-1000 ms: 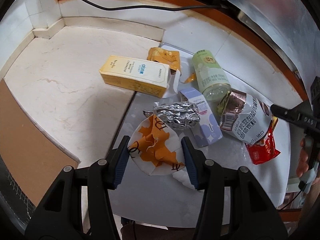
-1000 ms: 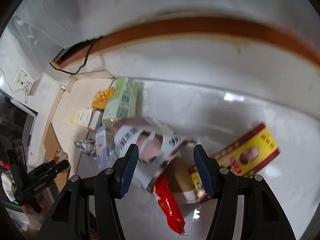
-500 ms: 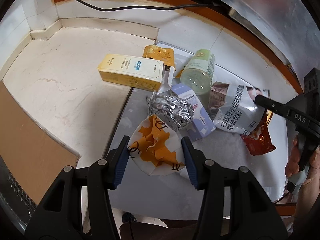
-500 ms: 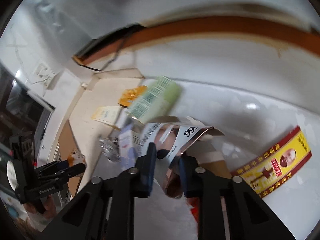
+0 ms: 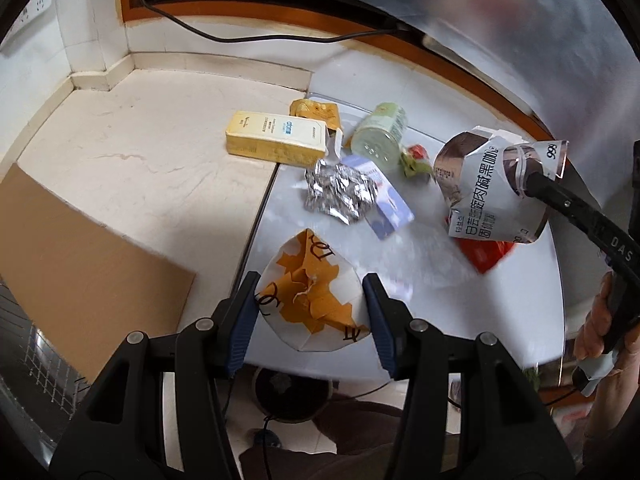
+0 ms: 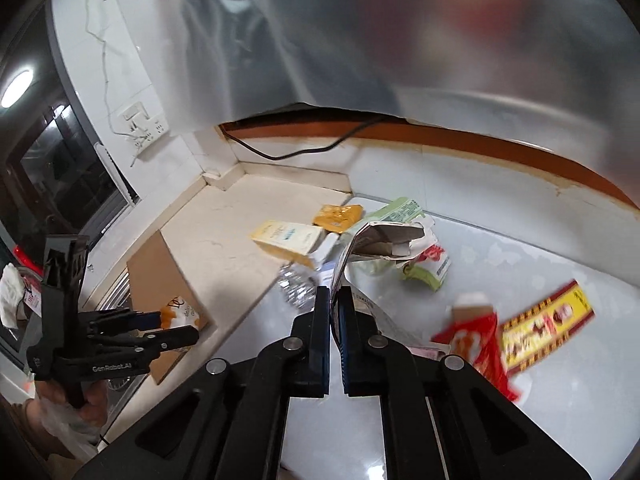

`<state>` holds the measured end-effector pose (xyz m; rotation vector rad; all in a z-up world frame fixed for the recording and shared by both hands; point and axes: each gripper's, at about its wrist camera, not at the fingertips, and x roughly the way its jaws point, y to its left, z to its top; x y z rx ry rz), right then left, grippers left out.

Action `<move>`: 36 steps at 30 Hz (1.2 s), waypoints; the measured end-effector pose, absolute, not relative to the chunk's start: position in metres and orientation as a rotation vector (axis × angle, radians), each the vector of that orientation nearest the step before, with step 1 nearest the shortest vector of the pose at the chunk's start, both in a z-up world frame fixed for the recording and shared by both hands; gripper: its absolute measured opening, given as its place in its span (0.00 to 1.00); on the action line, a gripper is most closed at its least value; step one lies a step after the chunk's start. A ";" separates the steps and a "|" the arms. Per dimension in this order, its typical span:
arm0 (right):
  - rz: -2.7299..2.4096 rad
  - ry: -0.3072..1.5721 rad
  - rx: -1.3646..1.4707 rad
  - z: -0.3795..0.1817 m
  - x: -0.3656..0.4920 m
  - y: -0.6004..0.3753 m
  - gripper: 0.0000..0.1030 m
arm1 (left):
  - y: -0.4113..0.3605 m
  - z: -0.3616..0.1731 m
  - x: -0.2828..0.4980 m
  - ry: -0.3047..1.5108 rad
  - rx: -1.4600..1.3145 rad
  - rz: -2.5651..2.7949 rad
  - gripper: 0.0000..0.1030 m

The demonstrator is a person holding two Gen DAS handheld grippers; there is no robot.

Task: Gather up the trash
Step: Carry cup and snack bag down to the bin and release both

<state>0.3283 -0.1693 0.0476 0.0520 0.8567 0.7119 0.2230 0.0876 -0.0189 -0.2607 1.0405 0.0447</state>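
My left gripper [image 5: 311, 312] is shut on a crumpled white and orange paper wrapper [image 5: 312, 300], held over the near edge of the white table [image 5: 420, 320]. My right gripper [image 6: 334, 300] is shut on the flattened edge of a white and brown drink carton [image 6: 384, 236]. In the left wrist view that carton [image 5: 488, 188] hangs clear above the table at the right. Loose trash on the table: a foil ball [image 5: 340, 192], a green bottle [image 5: 380, 136], a pale blue box [image 5: 390, 208] and a red packet [image 5: 486, 254].
A yellow box [image 5: 276, 140] and an orange packet [image 5: 316, 112] lie on the marble counter's edge. Brown cardboard [image 5: 80, 264] covers the counter's left. A red and yellow flat box [image 6: 548, 328] lies at the table's right. A black cable [image 5: 240, 36] runs along the back wall.
The right gripper has shut on the drink carton and raised it off the table. The green bottle has turned and a green-red wrapper shows beside it. The left gripper drew back with its paper.
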 end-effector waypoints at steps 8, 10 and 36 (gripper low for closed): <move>0.638 0.843 0.073 0.048 0.183 -0.169 0.04 | 0.094 -0.021 0.141 1.041 -0.217 -0.042 0.46; 0.625 0.858 0.071 0.039 0.146 -0.168 0.04 | 0.095 -0.028 0.121 1.051 -0.213 -0.063 0.46; 0.444 1.313 0.159 -0.264 0.012 -0.176 0.04 | 0.009 -0.372 0.058 1.434 -0.228 -0.122 0.47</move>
